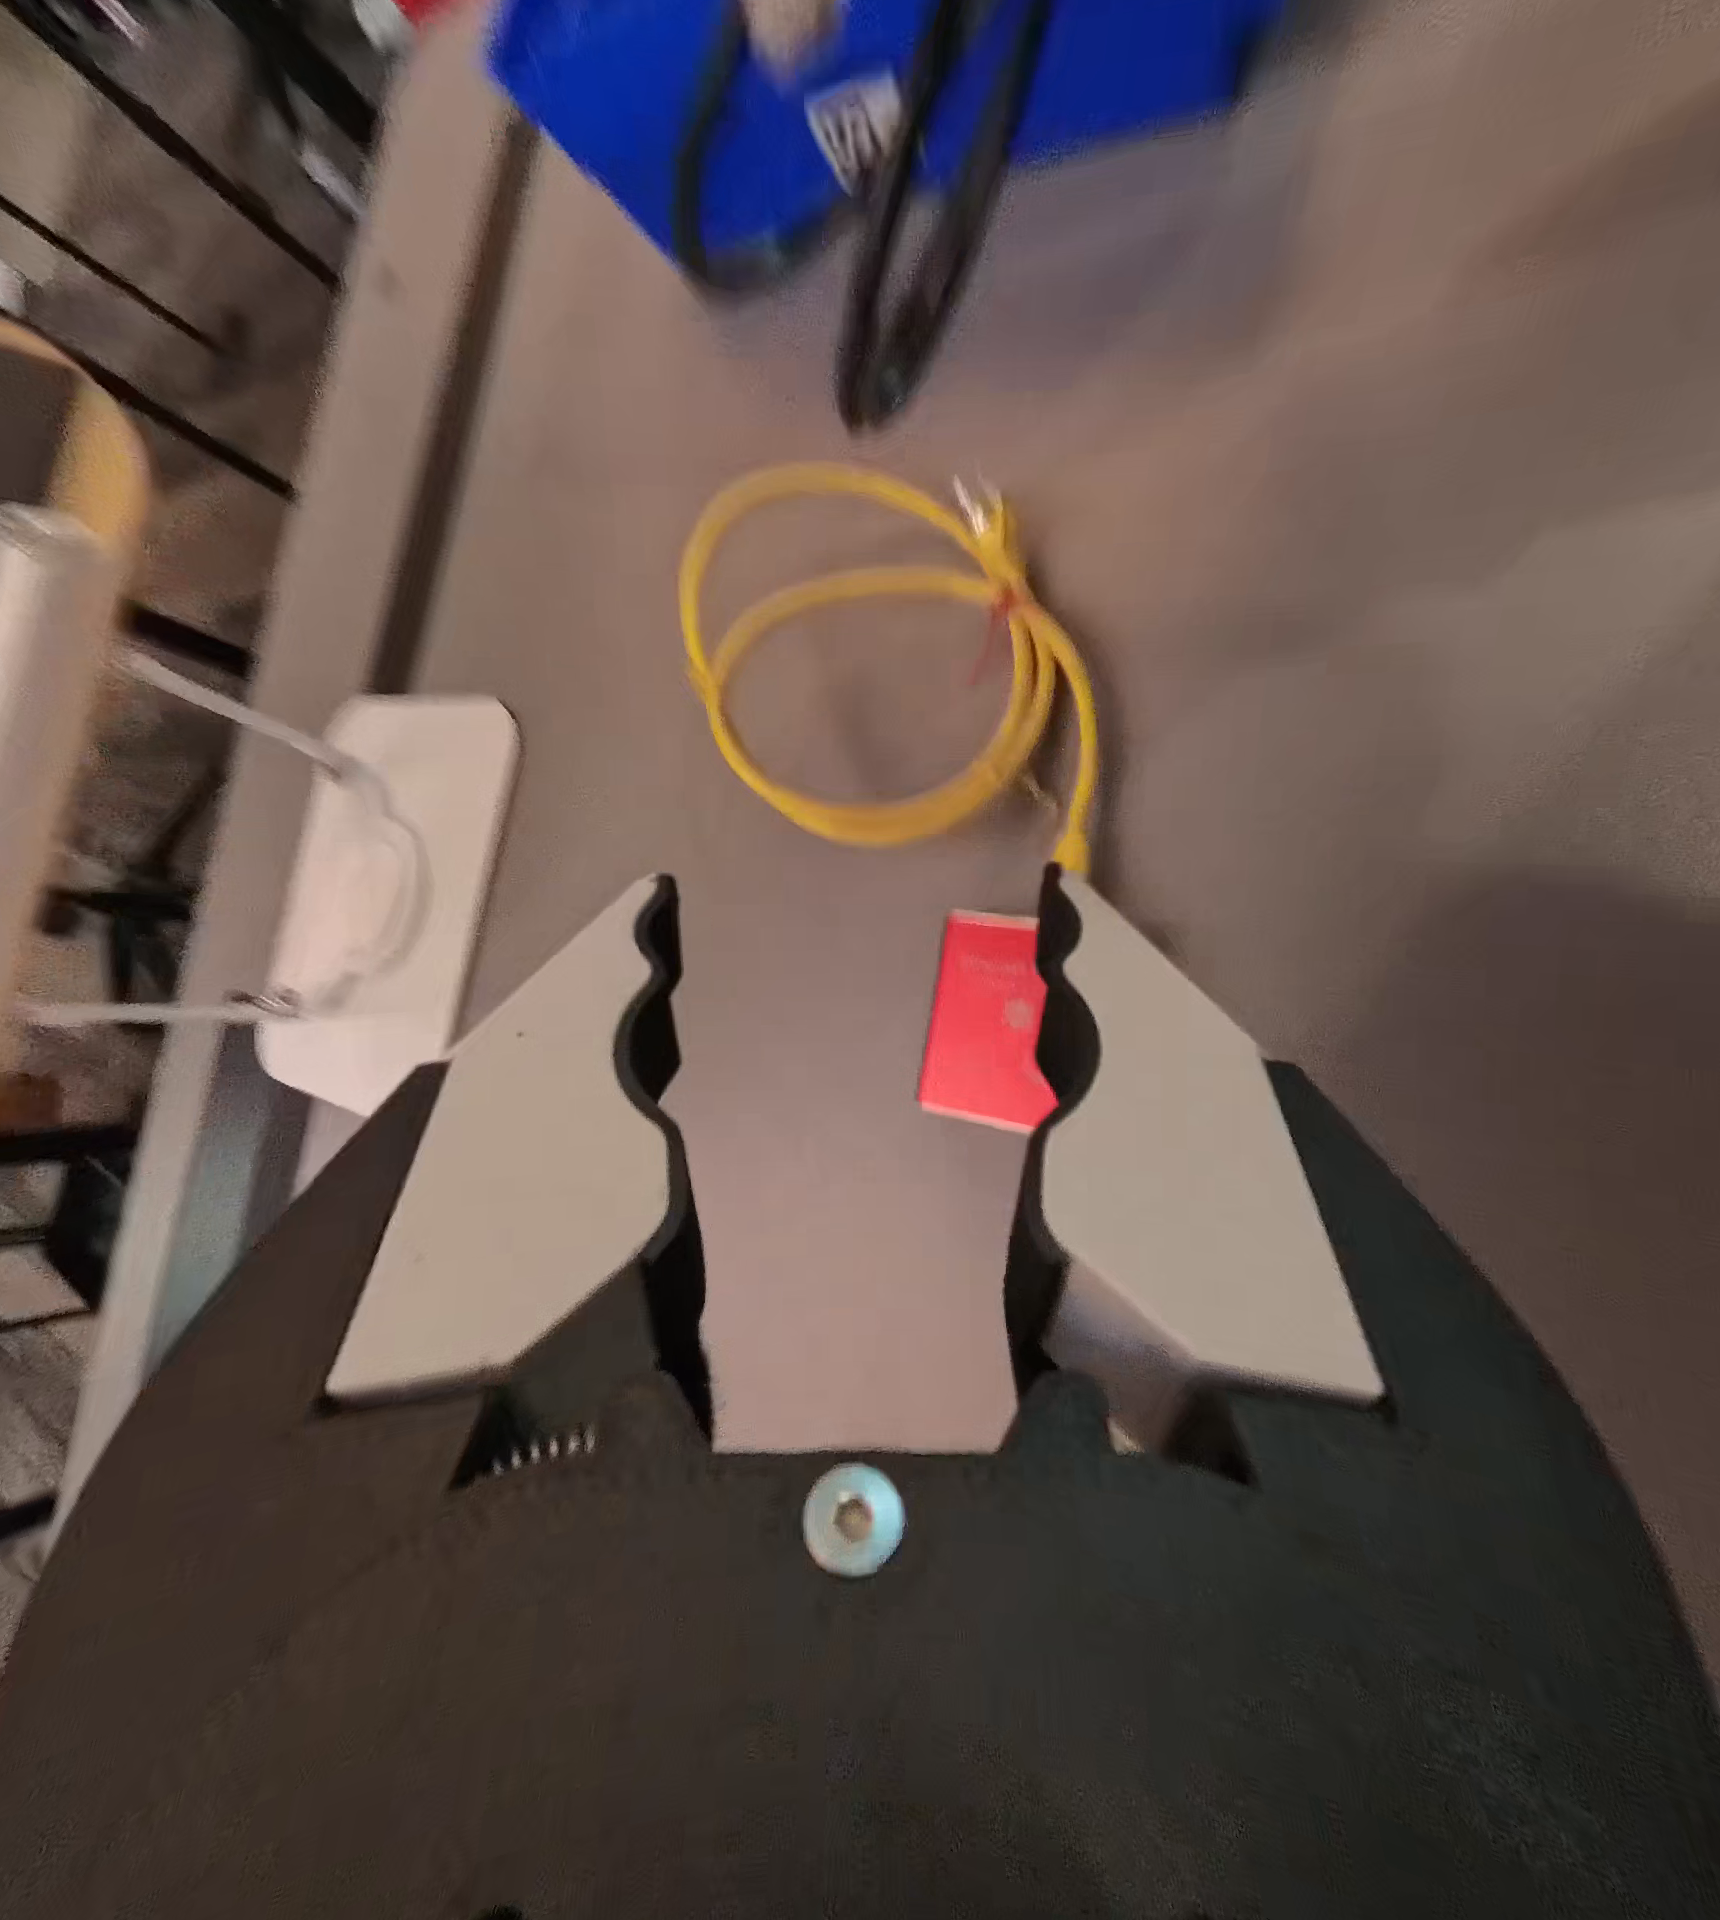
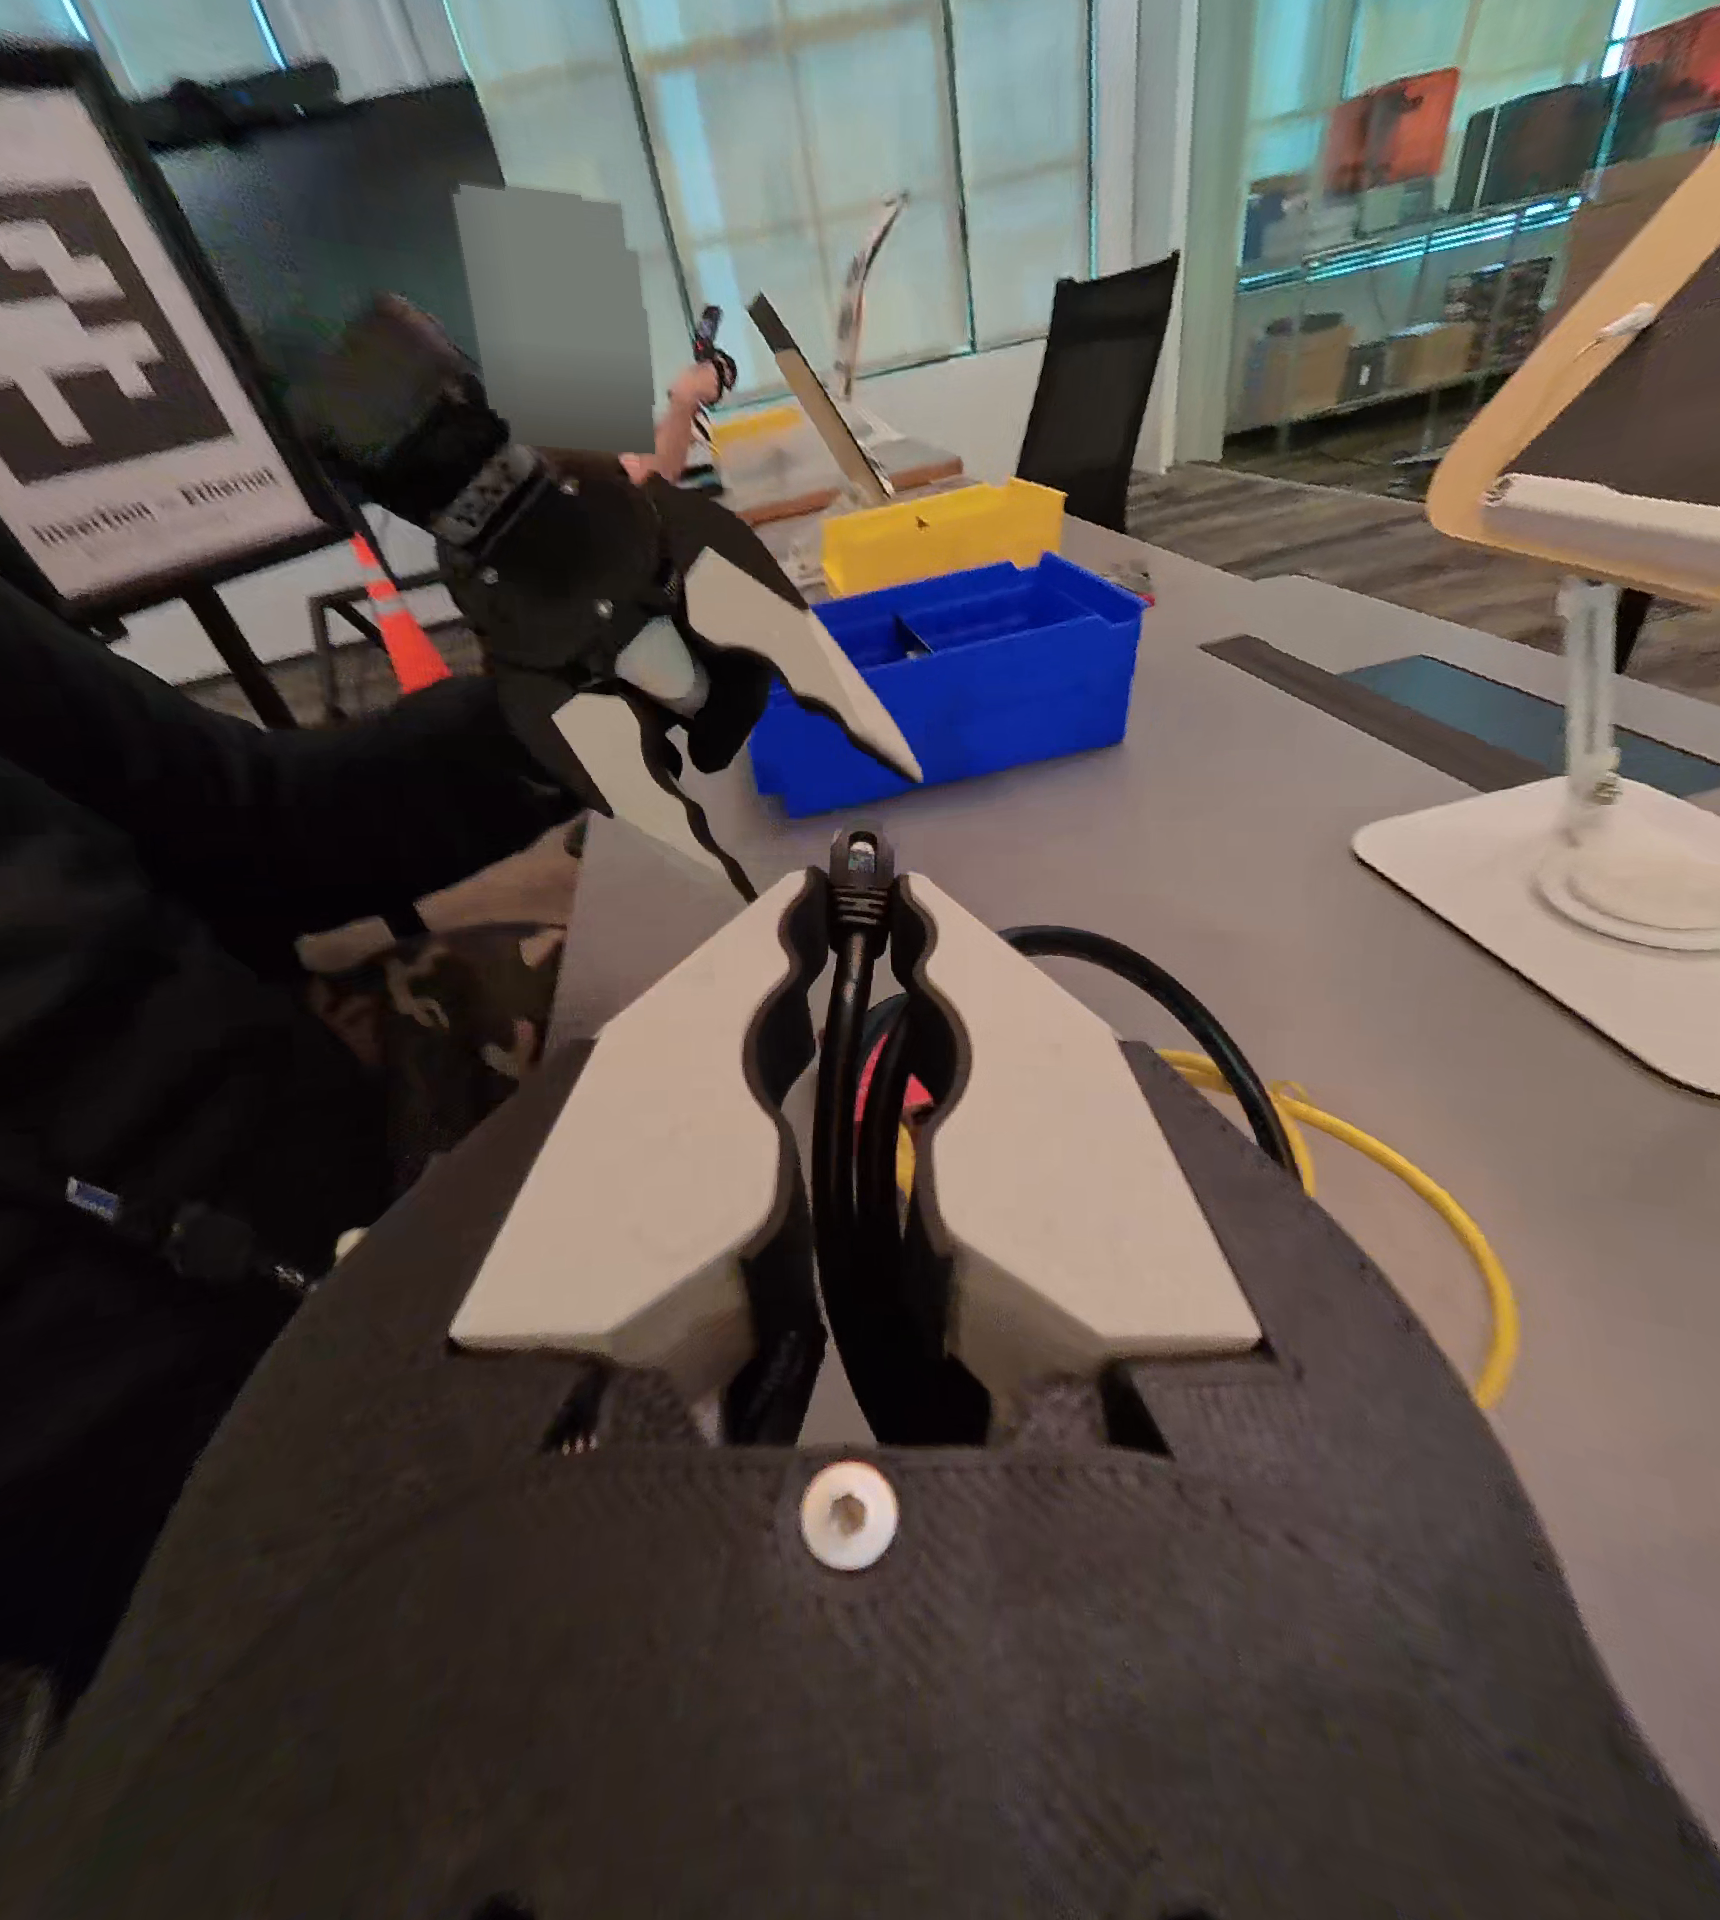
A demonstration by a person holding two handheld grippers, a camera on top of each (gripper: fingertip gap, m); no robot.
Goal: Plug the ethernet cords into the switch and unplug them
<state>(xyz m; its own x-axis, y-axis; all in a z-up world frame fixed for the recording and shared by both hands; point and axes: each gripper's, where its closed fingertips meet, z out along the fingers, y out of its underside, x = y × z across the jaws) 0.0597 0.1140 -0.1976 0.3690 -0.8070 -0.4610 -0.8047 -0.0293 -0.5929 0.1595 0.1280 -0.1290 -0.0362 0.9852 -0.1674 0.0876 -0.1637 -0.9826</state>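
My right gripper (image 2: 858, 883) is shut on a black ethernet cord (image 2: 851, 1091). Its plug (image 2: 861, 857) sticks out upward past the fingertips, above the grey table (image 2: 1199, 935). A coiled yellow ethernet cord (image 1: 887, 665) lies on the table ahead of my left gripper (image 1: 858, 883), which is open and empty above the table. The yellow cord also shows in the right wrist view (image 2: 1407, 1184). The left gripper shows there too (image 2: 825, 826), open, to the left of the blue bin. I see no switch in either view.
A blue bin (image 2: 949, 675) stands at the back of the table with a yellow bin (image 2: 939, 530) behind it. A blurred black cord loop (image 1: 897, 260) hangs by the blue bin (image 1: 627, 125). A red card (image 1: 986, 1018) lies by my left fingers. A white stand base (image 2: 1614, 935) sits at the right. Across from one pair of fingers to the other is roughly 12 cm. About 10 cm separates my left fingertips from the red card (image 1: 986, 1018).
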